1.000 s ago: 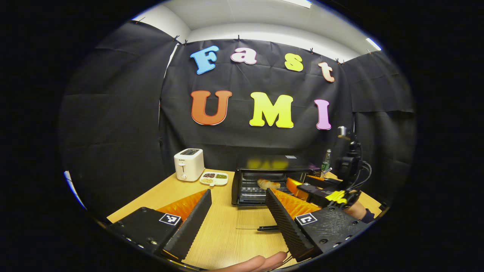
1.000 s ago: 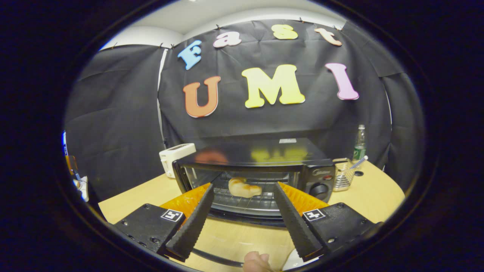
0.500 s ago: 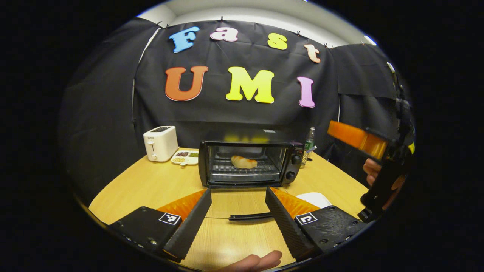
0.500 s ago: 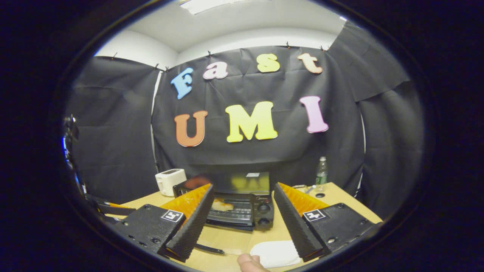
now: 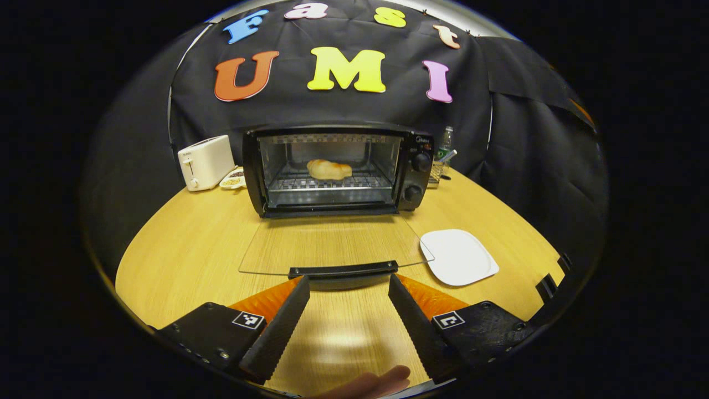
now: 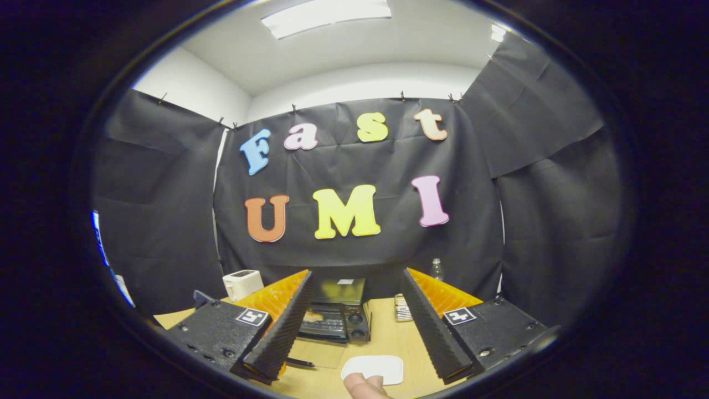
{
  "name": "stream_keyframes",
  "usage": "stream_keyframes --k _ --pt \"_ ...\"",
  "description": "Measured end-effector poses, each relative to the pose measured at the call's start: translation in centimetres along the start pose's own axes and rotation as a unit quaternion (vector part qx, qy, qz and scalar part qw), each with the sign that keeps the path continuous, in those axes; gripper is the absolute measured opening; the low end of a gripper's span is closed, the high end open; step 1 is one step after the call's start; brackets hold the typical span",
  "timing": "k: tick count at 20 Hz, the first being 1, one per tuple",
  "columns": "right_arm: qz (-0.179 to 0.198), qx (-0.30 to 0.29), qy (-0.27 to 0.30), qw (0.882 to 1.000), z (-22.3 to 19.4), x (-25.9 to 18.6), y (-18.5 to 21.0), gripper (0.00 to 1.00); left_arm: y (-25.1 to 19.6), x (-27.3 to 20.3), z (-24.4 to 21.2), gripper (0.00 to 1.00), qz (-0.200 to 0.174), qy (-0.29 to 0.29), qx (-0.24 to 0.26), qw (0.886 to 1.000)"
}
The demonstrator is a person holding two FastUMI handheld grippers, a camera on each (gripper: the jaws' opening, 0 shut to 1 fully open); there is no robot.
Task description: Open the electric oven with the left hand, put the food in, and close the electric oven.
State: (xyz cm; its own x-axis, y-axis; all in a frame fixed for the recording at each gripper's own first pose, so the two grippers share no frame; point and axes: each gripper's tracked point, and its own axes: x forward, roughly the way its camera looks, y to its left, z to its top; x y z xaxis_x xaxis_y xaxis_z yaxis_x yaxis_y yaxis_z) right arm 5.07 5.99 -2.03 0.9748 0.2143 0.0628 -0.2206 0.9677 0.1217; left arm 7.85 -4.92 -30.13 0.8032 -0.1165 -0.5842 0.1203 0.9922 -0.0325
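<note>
Your wooden table (image 5: 183, 249) spans the lower half of the left gripper view, and the electric oven (image 5: 332, 169) sits at centre, its glass door (image 5: 332, 249) folded down flat toward you. That leaves the black door handle (image 5: 343, 270) just beyond your left gripper (image 5: 348, 302), which is lined up with it, probably to lift the door shut. Its fingers are spread wide and grip nothing. The bread roll (image 5: 329, 169) already lies on the wire rack (image 5: 329, 185) inside the oven, so only closing looks left. The white plate (image 5: 460, 257) at right centre is bare. A white toaster (image 5: 205, 162) stands at left. In the right gripper view your right gripper (image 6: 357, 332) is held back from the oven, fingers wide apart and empty.
</note>
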Motion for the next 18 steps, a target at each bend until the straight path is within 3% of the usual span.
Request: stream_keyframes --k 3,7,10,18 --pt "-0.021 0.012 -0.011 1.000 0.6 -2.9 -1.6 0.97 -0.9 1.0 -1.8 0.94 -0.002 0.027 -0.014 1.000" --pt "-0.025 0.044 -0.009 0.999 0.1 -5.4 -2.5 0.97 0.7 2.2 -3.1 0.95 0.041 0.045 0.012 0.998" --pt "-0.027 0.017 0.010 0.999 -0.3 -6.3 -2.7 0.97 0.6 3.1 -2.8 0.95 0.036 0.051 0.005 0.998" --pt "-0.040 0.025 -0.007 0.999 0.3 -8.4 -3.7 0.97 1.4 4.7 -3.1 0.95 0.030 0.089 -0.017 0.995"
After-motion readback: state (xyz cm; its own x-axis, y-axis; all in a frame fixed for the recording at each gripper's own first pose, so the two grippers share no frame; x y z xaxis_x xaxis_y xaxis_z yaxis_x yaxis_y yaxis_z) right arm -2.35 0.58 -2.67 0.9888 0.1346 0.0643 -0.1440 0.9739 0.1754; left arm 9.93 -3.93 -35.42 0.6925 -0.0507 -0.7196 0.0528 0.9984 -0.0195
